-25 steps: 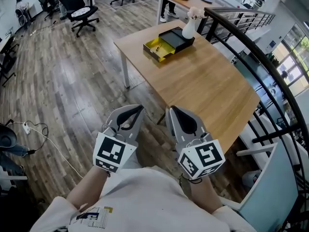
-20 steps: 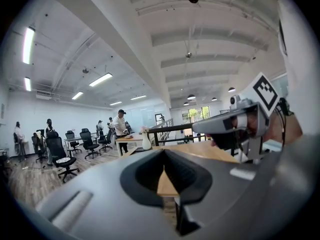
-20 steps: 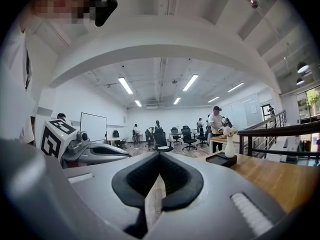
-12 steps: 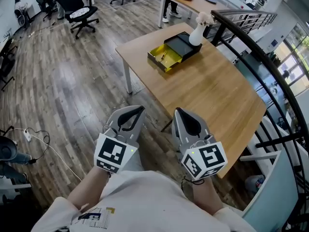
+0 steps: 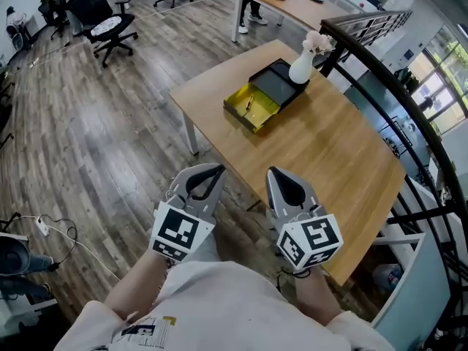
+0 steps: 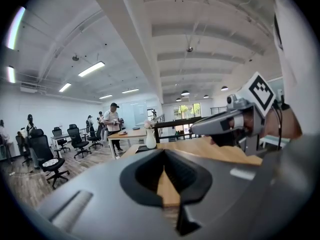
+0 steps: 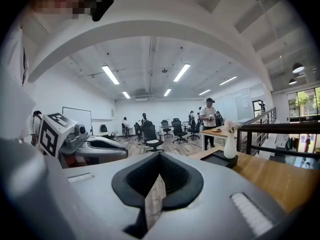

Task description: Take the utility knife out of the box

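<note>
A black box [image 5: 278, 83] stands on the wooden table [image 5: 322, 145], with its yellow drawer [image 5: 252, 110] pulled out toward me. A slim object [image 5: 248, 102] lies in the drawer, too small to identify as the knife. My left gripper [image 5: 216, 169] and right gripper [image 5: 273, 172] are held side by side in front of my chest, short of the table's near edge and well away from the box. Both are shut with nothing between the jaws. The right gripper view shows the box [image 7: 223, 158] ahead at the right.
A white vase [image 5: 302, 67] with flowers stands right behind the box. A black railing [image 5: 398, 86] runs along the table's right side. Office chairs [image 5: 102, 22] and another table [image 5: 292, 2] with a person beside it stand farther back on the wooden floor.
Both grippers have advanced together toward the table, whose near edge now sits closer to them. The box and vase have shifted in the picture. The jaws stay shut.
</note>
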Demonstrator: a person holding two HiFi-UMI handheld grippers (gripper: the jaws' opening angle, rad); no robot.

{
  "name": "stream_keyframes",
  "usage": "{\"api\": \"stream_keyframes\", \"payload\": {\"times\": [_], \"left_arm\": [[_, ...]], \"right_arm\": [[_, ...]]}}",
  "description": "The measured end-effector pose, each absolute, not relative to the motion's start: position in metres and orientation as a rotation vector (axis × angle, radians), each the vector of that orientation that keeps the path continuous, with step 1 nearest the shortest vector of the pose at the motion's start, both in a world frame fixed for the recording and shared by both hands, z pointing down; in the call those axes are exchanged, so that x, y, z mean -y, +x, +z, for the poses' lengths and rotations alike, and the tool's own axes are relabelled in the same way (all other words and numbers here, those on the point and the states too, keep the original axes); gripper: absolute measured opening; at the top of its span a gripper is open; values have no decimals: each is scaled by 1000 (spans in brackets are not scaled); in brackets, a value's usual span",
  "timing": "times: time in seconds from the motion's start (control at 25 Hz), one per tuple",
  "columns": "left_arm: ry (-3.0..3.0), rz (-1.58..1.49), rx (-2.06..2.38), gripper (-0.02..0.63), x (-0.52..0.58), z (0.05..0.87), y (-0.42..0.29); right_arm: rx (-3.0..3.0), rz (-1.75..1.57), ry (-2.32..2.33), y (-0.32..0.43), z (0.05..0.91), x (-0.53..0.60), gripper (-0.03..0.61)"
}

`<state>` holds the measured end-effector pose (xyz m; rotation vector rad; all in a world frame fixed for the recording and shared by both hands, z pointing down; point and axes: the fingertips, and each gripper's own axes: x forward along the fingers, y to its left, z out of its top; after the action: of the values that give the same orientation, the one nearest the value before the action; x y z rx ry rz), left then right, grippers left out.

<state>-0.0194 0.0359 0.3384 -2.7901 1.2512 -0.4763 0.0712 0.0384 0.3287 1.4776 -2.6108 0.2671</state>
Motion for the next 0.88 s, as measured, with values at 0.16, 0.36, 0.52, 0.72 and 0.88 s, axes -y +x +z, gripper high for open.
{"api": "stream_keyframes", "payload": {"times": [0.16,0.36,0.52,0.72,0.88], "left_arm": [[-2819,-497,-1213,2,26,346,-44],[-2868,-479,-1142,2,95,346,-61],[-2900,-464,-1091,2,142,350,-71],[-2913,-453,-1051,2,187,351,-85],[-2931,-444,-1031,2,209,350,-92]], "right_arm": [[2581,245,1485,45,331,18,2],[2512,289,1570,30,335,83,2],[2476,302,1625,21,341,129,2],[2432,288,1669,7,342,172,2],[2426,288,1686,0,341,192,2]]}}
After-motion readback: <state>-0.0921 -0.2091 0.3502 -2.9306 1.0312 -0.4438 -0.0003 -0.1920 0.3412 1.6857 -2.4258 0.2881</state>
